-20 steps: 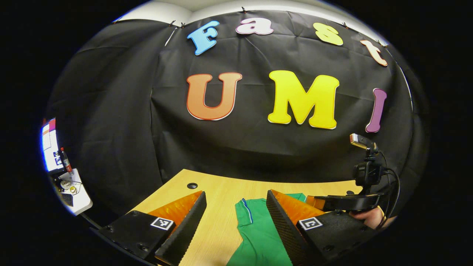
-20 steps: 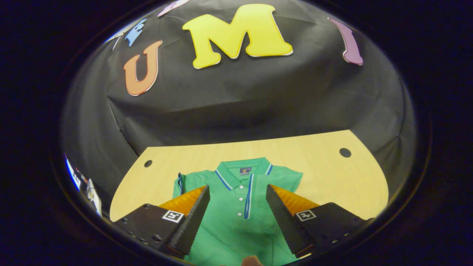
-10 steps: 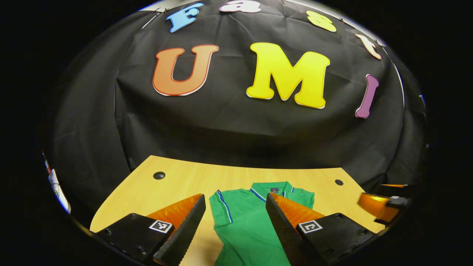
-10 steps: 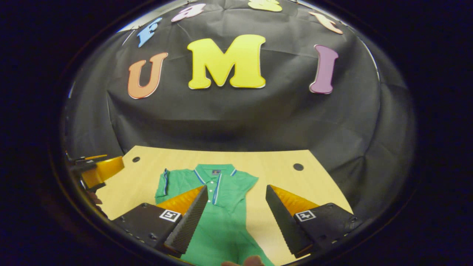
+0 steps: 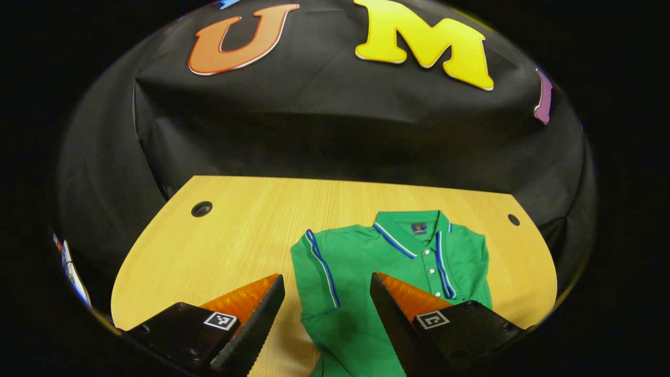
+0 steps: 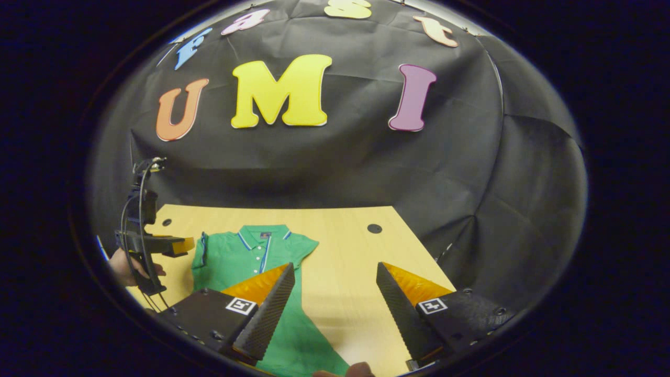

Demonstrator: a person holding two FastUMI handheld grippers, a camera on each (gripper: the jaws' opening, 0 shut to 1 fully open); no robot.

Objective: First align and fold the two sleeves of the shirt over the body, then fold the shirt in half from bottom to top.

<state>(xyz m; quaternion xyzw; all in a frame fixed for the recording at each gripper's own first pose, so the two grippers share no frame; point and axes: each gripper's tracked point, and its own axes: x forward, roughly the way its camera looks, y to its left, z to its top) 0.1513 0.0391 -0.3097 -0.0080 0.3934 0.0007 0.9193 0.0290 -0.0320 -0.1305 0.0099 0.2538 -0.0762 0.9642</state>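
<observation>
Both grippers are held with jaws spread and nothing between them. Left gripper (image 5: 327, 314) is poised just above the near left sleeve (image 5: 319, 272) of the green short-sleeved polo shirt (image 5: 398, 272), which is laid flat, collar away, on the pale wooden table (image 5: 235, 230). Right gripper (image 6: 335, 309) is seen above bare table to the right of the shirt (image 6: 251, 256), with the right sleeve (image 6: 301, 246) ahead and to its left. The shirt's long axis is run from the near hem to the far collar. Neither sleeve appears folded yet; the left gripper is judged nearer its sleeve.
</observation>
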